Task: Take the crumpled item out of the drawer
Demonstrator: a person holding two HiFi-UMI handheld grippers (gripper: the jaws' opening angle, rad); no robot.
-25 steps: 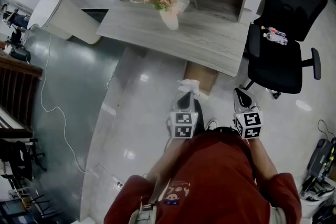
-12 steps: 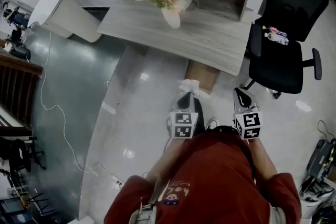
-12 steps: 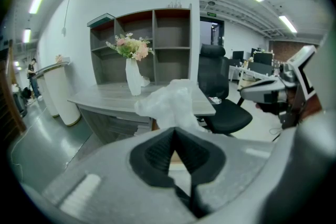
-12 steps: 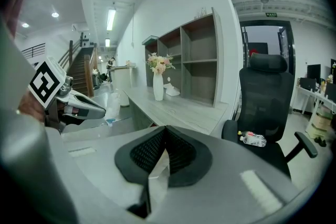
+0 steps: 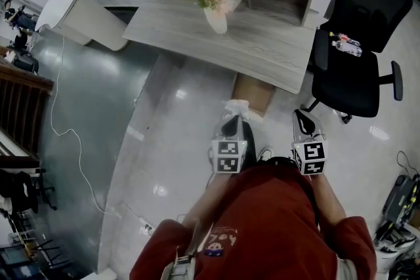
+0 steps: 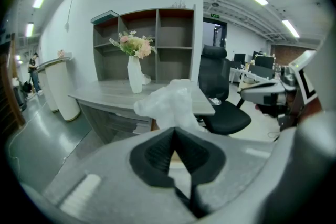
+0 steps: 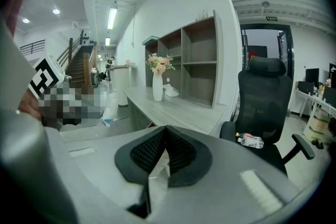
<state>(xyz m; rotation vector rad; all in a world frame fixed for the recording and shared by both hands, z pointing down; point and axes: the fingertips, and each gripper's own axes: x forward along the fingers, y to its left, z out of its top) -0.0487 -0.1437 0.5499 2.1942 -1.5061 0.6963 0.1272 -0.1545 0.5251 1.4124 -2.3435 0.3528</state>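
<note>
A white crumpled item (image 5: 237, 107) sticks out past the tips of my left gripper (image 5: 233, 121), which is shut on it in front of the desk. In the left gripper view the crumpled item (image 6: 167, 104) rises above the pinched jaws of the left gripper (image 6: 174, 131). The brown drawer (image 5: 253, 91) stands pulled out under the desk edge, just beyond the item. My right gripper (image 5: 302, 120) hangs beside the left one, shut and holding nothing. In the right gripper view the right gripper (image 7: 166, 130) shows its pads closed together.
A grey wooden desk (image 5: 262, 46) carries a white vase of flowers (image 5: 215, 15). A black office chair (image 5: 354, 79) with a bottle (image 5: 344, 44) on its seat stands at the right. A white round counter (image 5: 79, 13) and a floor cable (image 5: 69, 138) lie left.
</note>
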